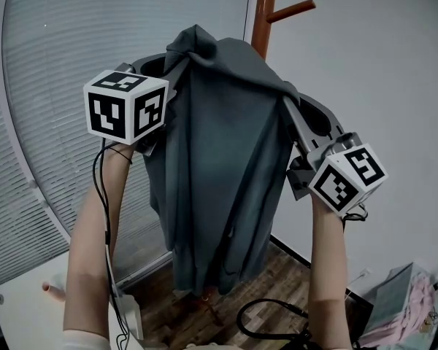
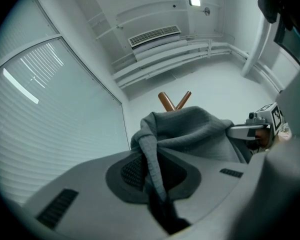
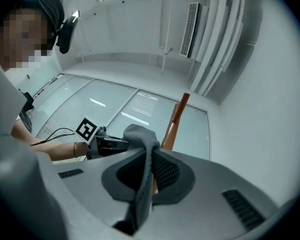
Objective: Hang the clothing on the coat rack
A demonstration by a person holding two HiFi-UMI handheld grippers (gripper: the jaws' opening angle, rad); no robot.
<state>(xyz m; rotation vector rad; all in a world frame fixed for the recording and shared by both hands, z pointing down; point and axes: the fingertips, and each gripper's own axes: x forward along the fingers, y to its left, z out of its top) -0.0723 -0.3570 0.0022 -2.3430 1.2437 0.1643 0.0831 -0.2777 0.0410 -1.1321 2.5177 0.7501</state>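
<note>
Clothing hangs clenched in left hand-held gripper and right hand-held gripper

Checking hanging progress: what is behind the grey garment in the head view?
The wooden coat rack: its pole top and one peg show above the grey garment. The cloth covers the pole below, so whether any peg has caught it cannot be seen.

Dark wood-plank floor shown at bottom; black cable looped on it. White tabletop placed lower left. Wooden coat rack seen upright behind.
</note>
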